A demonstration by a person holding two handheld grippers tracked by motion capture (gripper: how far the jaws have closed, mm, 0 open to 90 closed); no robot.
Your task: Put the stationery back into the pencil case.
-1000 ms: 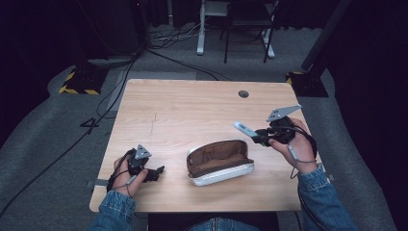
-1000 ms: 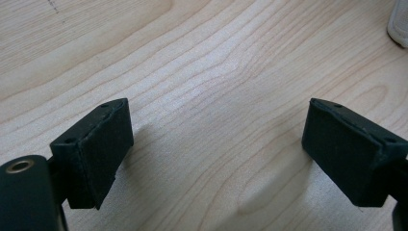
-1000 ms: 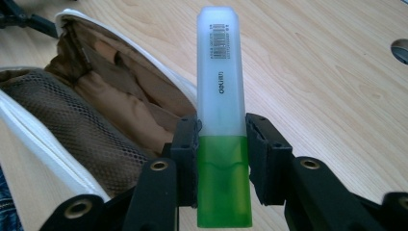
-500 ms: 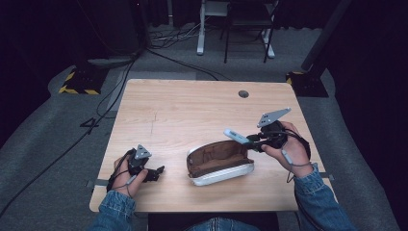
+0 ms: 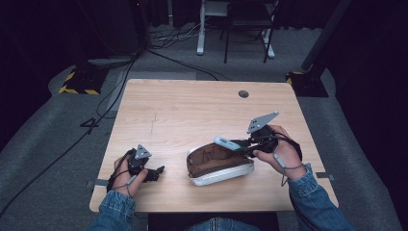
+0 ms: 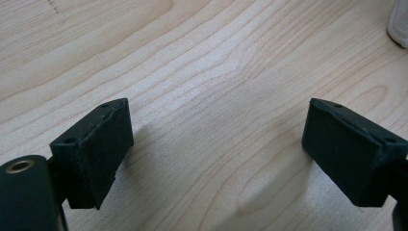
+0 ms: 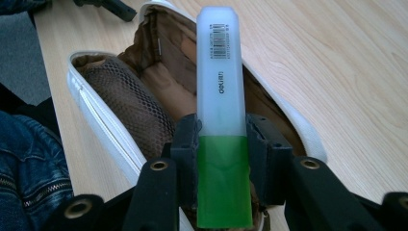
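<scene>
**Inspector:** Start nearest the person. The left tongs?

**Assistant:** Resting low at the near left of the table, well apart from the case. Their own view shows the pads spread wide over bare wood, nothing between them.

**Inspector:** The right tongs?

**Assistant:** Pinching a highlighter at the join of green body and frosted cap. It is held just above the open case, cap pointing toward the far end of the opening. I cannot tell whether it touches the lining.

**Inspector:** How will the highlighter handle?

**Assistant:** By my judgement, light and stiff, with smooth plastic that could slide in the pads. The hold near the middle looks sound. A grip on the cap alone might pull it off.

**Inspector:** And the case?

**Assistant:** Soft-sided, white outside, brown inside, with a mesh pocket along one wall. It sits at the near middle of the table. I would expect it to give or shift if pressed, since nothing steadies it.

**Inspector:** What is hidden or unclear?

**Assistant:** The green end is cut off at the bottom of the right gripper view. The case floor under the highlighter is hidden. From above the highlighter is small, its colour hard to read.

**Inspector:** Farther off?

**Assistant:** A round hole near the table's far edge; beyond it, dim floor, cables and furniture legs.
</scene>
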